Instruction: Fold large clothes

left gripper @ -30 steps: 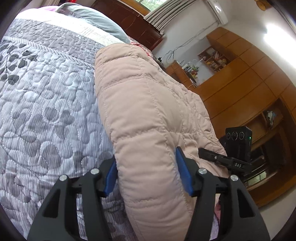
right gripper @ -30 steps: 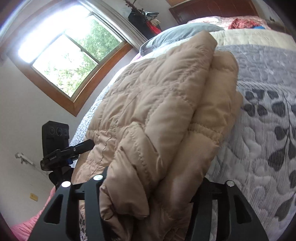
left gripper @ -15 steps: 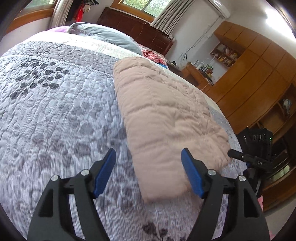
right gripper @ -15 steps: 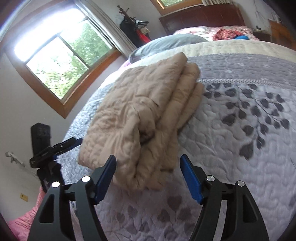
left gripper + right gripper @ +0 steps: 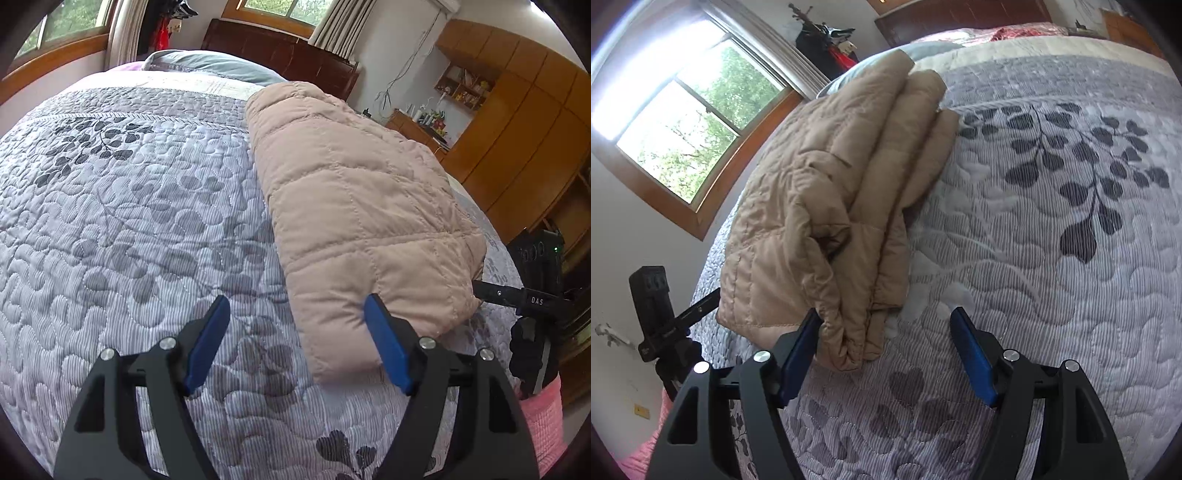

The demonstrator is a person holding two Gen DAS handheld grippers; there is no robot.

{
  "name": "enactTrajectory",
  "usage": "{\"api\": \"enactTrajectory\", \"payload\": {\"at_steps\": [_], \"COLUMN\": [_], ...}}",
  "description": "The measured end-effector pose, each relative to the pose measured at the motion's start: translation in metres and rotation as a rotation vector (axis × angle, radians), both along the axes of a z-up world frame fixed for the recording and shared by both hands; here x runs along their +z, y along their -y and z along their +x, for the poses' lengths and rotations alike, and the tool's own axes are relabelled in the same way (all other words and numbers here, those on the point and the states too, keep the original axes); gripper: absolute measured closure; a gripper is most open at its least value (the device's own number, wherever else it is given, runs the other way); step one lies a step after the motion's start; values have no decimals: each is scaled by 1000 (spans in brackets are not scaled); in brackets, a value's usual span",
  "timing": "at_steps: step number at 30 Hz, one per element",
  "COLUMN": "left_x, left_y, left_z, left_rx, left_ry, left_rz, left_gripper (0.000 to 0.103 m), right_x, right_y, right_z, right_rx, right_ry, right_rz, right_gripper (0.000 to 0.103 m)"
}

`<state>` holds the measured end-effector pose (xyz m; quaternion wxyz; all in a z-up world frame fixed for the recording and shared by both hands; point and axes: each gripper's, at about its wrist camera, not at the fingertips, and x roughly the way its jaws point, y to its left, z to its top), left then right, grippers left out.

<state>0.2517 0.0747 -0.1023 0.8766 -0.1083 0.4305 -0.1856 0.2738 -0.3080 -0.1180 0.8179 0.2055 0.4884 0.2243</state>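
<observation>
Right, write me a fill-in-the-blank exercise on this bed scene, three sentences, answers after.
1. The folded quilted coat lies on a grey bedspread printed with dark ____.
2. Between the pads of the left hand-held gripper lies only the ____.
3. The pads of the right hand-held gripper are coloured ____.

Answers: leaves; bedspread; blue

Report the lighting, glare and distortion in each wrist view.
Left wrist view: even daylight, fisheye bends the wooden wardrobe, folded quilted coat sharp. Right wrist view: window blown out at its upper panes, coat looks tanner, bedspread bulges, corners vignetted.
</observation>
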Motion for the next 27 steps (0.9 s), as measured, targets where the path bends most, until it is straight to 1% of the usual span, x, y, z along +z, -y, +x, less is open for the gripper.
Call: {"api": "enactTrajectory", "payload": {"at_steps": [2,4,5,6,7,9,12,14,19,25,27], "left_x": [5,13,17,20,26,33,45,51,67,77,79], "left_y": [0,-1,-1,-1,0,2,6,7,11,12,12], "left_z": [-4,-10,-13,-14,-21,-31,-50,-62,-95,-119,-128], "left_rx": [10,28,43,52,65,82,114,149,235,259,265], "left_ry": [-3,0,2,6,19,34,55,70,141,144,144], "left_rz": [12,22,49,66,96,130,187,220,294,309,315], "left_gripper": [28,27,26,23,19,14,11,8,6,6,6], "right_x": [3,13,21,27,35,48,63,71,83,91,92], "right_y": [1,1,-2,-4,-7,-13,-23,-31,-45,-55,-59], "right_z": [-4,-12,-17,-22,-29,-42,-64,-80,-107,-130,-136], "right_rx": [-7,-12,-15,-18,-23,-28,-27,-32,-58,-104,-108], "right_ry": [9,40,55,67,84,119,166,192,220,241,247], "right_rz": [-5,-33,-56,-80,-110,-158,-221,-260,-335,-420,-432], "right_gripper": [31,31,29,23,21,13,4,4,4,4,4]}}
